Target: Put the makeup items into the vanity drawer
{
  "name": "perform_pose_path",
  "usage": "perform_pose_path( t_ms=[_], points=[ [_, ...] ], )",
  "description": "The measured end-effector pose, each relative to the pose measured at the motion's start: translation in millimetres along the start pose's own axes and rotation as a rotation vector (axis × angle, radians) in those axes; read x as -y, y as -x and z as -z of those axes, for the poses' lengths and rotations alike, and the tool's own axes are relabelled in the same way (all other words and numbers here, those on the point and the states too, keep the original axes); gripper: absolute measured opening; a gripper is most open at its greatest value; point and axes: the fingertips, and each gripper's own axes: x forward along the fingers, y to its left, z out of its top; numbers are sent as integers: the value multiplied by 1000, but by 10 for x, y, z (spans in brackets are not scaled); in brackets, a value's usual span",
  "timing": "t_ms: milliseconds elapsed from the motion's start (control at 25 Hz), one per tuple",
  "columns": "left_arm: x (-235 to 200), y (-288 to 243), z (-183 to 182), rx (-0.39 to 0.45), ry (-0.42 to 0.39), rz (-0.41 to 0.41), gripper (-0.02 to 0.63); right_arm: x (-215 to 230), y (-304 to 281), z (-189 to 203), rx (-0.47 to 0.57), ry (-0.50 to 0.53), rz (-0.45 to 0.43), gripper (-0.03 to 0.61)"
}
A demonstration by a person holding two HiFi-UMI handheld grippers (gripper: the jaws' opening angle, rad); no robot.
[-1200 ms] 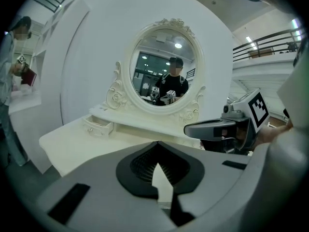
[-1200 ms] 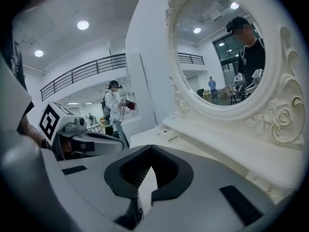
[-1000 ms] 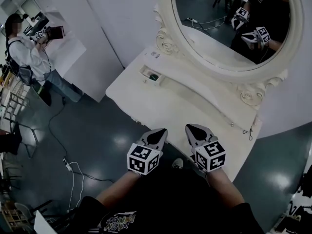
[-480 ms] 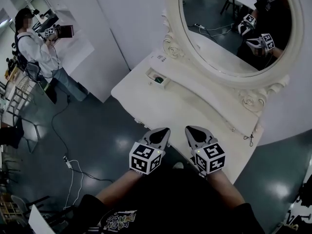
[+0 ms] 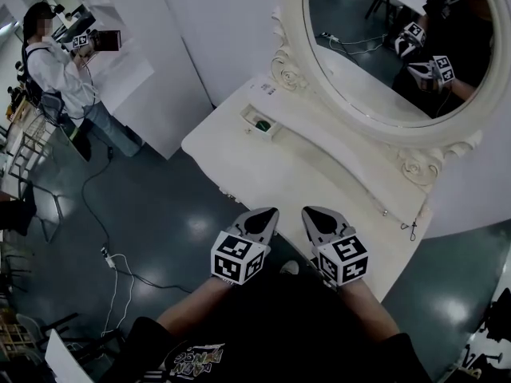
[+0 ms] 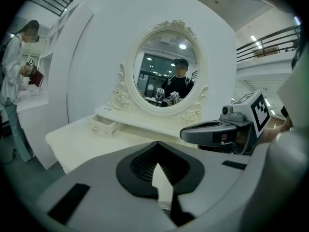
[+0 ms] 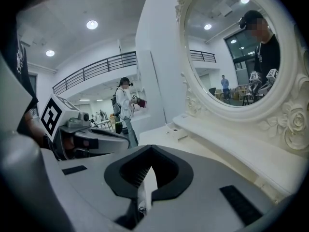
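Note:
A white vanity table (image 5: 287, 174) with an oval mirror (image 5: 383, 46) stands ahead of me. On its top at the far left a small drawer (image 5: 259, 123) is pulled open, with something green (image 5: 262, 125) inside. Both grippers hover side by side at the table's near edge. The left gripper (image 5: 257, 222) is shut and holds nothing. The right gripper (image 5: 318, 220) is also shut and holds nothing. The small drawer (image 6: 103, 125) shows in the left gripper view beyond the left gripper (image 6: 157, 146). In the right gripper view the drawer (image 7: 177, 132) lies far past the right gripper (image 7: 150, 151).
A small dark object (image 5: 412, 228) lies near the table's right corner; I cannot tell what it is. A person (image 5: 60, 78) stands at the far left beside a white counter (image 5: 128, 62). A cable (image 5: 112, 262) runs across the dark floor on the left.
The view has shifted a little, so the vanity sits slightly further right. Both grippers stay shut in about the same place at the table's near edge.

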Motion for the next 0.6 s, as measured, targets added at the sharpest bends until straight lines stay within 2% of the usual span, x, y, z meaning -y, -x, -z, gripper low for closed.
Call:
perform_pose_path(
  t_ms=[600],
  points=[
    [-150,-16,-79,8,-1,3,8,-40,-154,-46,-1,-15,-9,29]
  ],
)
